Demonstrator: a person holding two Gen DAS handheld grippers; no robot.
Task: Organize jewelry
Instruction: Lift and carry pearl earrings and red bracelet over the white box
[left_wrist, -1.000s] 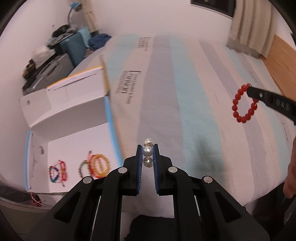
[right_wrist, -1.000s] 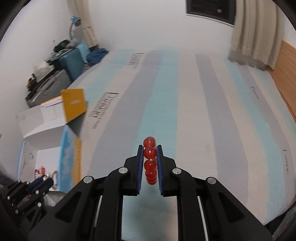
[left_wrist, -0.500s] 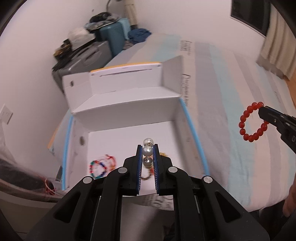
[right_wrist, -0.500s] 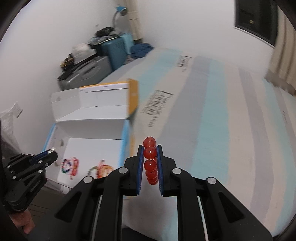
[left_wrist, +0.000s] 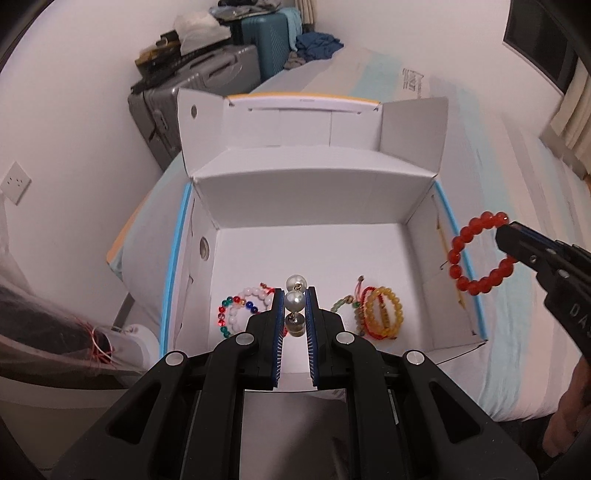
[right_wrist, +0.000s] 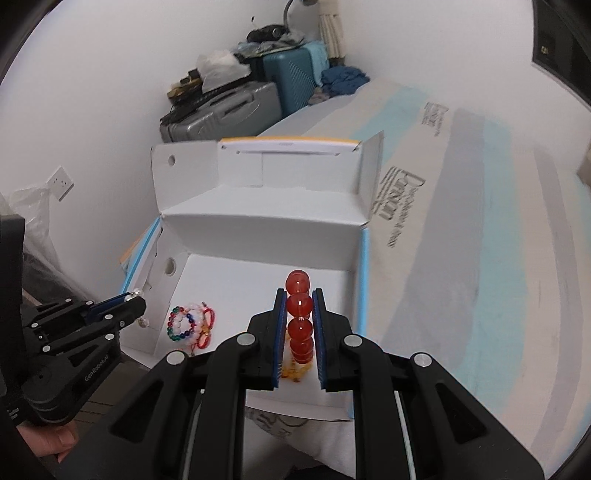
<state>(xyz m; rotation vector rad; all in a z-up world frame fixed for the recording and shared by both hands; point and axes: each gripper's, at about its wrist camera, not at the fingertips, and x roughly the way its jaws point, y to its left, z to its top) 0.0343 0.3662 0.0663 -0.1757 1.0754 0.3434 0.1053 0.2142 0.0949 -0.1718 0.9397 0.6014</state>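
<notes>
Two bracelet clusters already lie in the white cardboard box (left_wrist: 310, 254): a multicoloured bead bracelet (left_wrist: 240, 306) and a yellow bead bracelet (left_wrist: 384, 312) near its front wall. Over them, the left gripper (left_wrist: 294, 306) pinches a pearl earring (left_wrist: 294, 295). From the right wrist, the right gripper (right_wrist: 300, 325) clamps a red bead bracelet (right_wrist: 299, 306) above the box's right side; both pieces remain to be dropped.

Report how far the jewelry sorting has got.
Done: two clusters of bead bracelets, a multicolored one and a yellow-and-red one, lie in the white box. In hand: the left hand-held gripper clamps a pearl earring over the box; the right hand-held gripper holds a red bead bracelet at its right wall. Left: releasing both inside.
</notes>
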